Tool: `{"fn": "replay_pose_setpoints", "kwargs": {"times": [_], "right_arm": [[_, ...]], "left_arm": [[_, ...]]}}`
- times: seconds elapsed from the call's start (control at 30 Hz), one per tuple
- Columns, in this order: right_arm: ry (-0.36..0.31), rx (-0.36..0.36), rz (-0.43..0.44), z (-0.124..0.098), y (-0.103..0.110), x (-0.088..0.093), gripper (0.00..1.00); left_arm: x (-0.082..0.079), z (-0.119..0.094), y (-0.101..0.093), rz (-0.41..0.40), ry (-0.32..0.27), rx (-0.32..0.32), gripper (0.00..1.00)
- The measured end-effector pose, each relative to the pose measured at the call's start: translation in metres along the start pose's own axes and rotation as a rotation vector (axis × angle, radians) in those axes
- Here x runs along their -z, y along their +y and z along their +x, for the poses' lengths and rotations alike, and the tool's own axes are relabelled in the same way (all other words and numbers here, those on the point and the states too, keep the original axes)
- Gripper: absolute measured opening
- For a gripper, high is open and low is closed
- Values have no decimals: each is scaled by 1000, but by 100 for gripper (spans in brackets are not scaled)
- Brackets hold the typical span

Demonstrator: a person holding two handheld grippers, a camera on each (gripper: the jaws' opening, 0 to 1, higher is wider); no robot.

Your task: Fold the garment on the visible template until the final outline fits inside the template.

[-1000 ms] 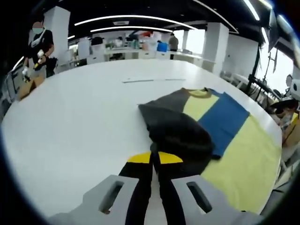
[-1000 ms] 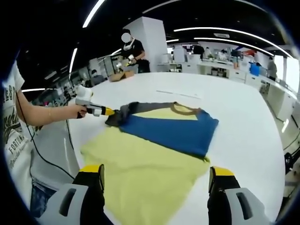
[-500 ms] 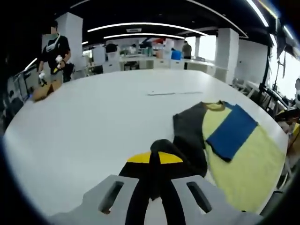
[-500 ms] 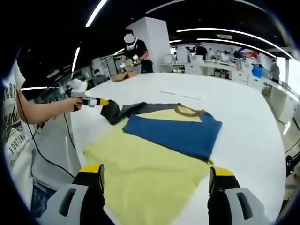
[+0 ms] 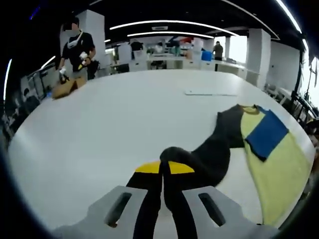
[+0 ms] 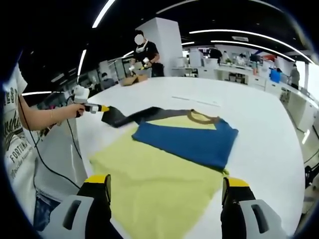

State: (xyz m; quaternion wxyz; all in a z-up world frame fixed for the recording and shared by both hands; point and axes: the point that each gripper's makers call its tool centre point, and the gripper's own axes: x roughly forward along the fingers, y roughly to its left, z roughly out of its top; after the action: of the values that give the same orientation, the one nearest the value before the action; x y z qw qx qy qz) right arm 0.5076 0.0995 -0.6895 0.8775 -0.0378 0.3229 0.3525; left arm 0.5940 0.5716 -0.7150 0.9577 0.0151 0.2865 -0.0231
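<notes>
A shirt lies on the white table (image 5: 114, 114): yellow body (image 6: 149, 184), a blue sleeve (image 6: 189, 142) folded across the chest, and a brown collar (image 6: 199, 118). Its dark grey sleeve (image 5: 214, 154) is stretched out sideways from the body. My left gripper (image 5: 164, 167) is shut on the end of that sleeve; in the right gripper view the left gripper (image 6: 97, 108) is held just off the table's edge, with the dark sleeve (image 6: 124, 118) trailing from it. My right gripper (image 6: 164, 199) is open, hovering over the shirt's hem and holding nothing.
A thin pale strip (image 5: 209, 92) lies on the table beyond the shirt. A person (image 5: 75, 47) stands at the far side next to a cardboard box (image 5: 65, 88). The holder's body (image 6: 20, 149) and a cable (image 6: 75, 149) are at the near table edge.
My left gripper has drawn the dark sleeve outward, away from the shirt body, so it now lies stretched instead of bunched over the chest. The right gripper has stayed put.
</notes>
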Motion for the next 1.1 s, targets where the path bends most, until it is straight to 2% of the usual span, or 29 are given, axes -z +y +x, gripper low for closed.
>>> {"fn": "replay_pose_setpoints", "kwargs": {"times": [0.07, 0.13, 0.57, 0.77, 0.9, 1.1], "right_arm": [[2, 1, 0, 0, 0, 0, 91], [2, 2, 0, -1, 0, 1, 91], [2, 18, 6, -6, 1, 3, 91], [-1, 30, 9, -10, 1, 2, 91], [0, 40, 13, -12, 1, 4, 91], [-3, 54, 27, -15, 1, 7, 91]], "left_arm": [[0, -1, 4, -2, 2, -6, 1], [-3, 0, 5, -12, -25, 5, 1], [-8, 14, 32, -34, -35, -39, 1], [-11, 23, 40, -16, -22, -55, 1], [-6, 29, 51, 5, 36, -90, 1], [-8, 36, 63, -14, 34, -105, 1]]}}
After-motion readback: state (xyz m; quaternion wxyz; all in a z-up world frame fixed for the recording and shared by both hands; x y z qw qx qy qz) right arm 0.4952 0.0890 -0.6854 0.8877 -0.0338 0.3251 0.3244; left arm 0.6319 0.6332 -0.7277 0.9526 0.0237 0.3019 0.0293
